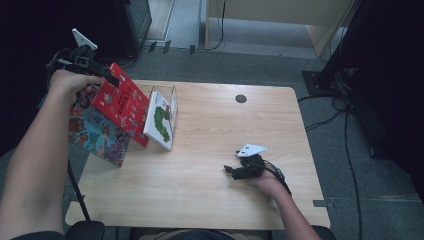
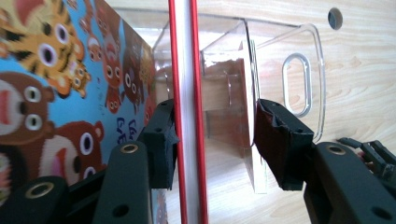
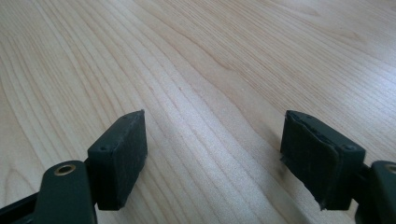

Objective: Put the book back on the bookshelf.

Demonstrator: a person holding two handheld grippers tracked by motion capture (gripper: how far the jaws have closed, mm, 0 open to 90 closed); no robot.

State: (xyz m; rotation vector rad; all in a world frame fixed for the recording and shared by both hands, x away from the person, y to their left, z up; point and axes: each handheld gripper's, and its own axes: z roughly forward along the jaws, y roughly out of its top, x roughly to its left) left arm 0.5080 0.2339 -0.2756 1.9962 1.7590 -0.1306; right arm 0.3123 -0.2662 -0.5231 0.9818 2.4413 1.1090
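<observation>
A red book [image 1: 120,102] leans at the table's left end, over a blue book with cartoon animals [image 1: 97,132]. Beside them a white caterpillar book [image 1: 161,122] stands in a clear acrylic holder [image 1: 174,97]. My left gripper [image 1: 111,79] is at the red book's top edge. In the left gripper view the red book [image 2: 189,93] stands between the jaws of the left gripper [image 2: 217,140]. The left pad [image 2: 161,140] is against it and the right pad [image 2: 278,144] is well clear, so the gripper is open. My right gripper [image 1: 230,170] rests low over bare wood, and the right gripper [image 3: 212,158] is open with nothing in it.
The wooden table [image 1: 210,200] has a round cable hole [image 1: 241,98] near its far edge. The blue book overhangs the table's left edge. Cables [image 1: 345,130] trail on the floor at the right. The clear holder [image 2: 299,84] has an oval handle slot.
</observation>
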